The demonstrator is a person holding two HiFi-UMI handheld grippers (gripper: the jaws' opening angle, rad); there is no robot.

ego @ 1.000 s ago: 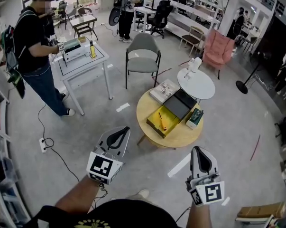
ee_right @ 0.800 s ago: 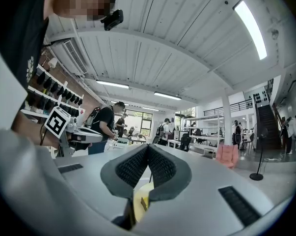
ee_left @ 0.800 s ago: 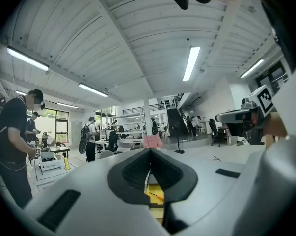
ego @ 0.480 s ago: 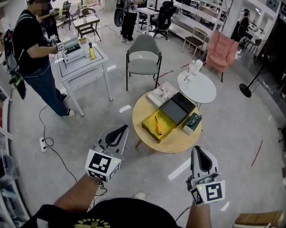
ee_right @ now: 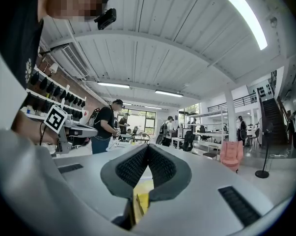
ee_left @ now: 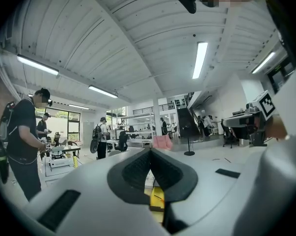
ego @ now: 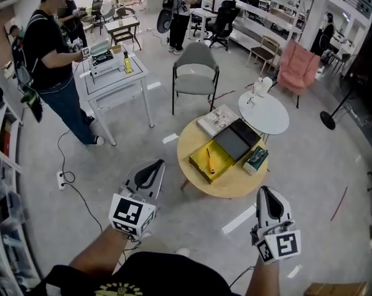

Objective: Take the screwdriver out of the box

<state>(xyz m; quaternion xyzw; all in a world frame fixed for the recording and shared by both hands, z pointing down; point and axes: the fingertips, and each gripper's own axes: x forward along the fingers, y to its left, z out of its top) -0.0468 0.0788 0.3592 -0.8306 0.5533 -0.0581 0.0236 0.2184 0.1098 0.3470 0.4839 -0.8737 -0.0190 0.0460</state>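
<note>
Screwdriver (ego: 210, 160) with an orange handle lies inside an open yellow box (ego: 199, 162) on a round wooden table (ego: 226, 189), untouched, with the box's dark lid (ego: 232, 142) just beside it on the far side. A book (ego: 214, 119) sits at the table's far edge and a small green carton (ego: 256, 159) near its right edge. The person wearing the head camera holds both tools level and well short of the table: the left gripper (ego: 153, 165) points toward the table's left side and the right gripper (ego: 267, 193) toward its near right edge. Each gripper view shows ribbed black pads pressed tip to tip with nothing between them, so both sets of jaws are clenched and empty, and a sliver of the yellow box is visible past them. Beyond the wooden table stand a small white round table (ego: 266, 117), a grey chair (ego: 195, 73) and a pink armchair (ego: 295, 66). At far left a bystander (ego: 49, 60) in a black shirt works at a white square table (ego: 115, 79), while others stand among the desks at the back of the hall.
</note>
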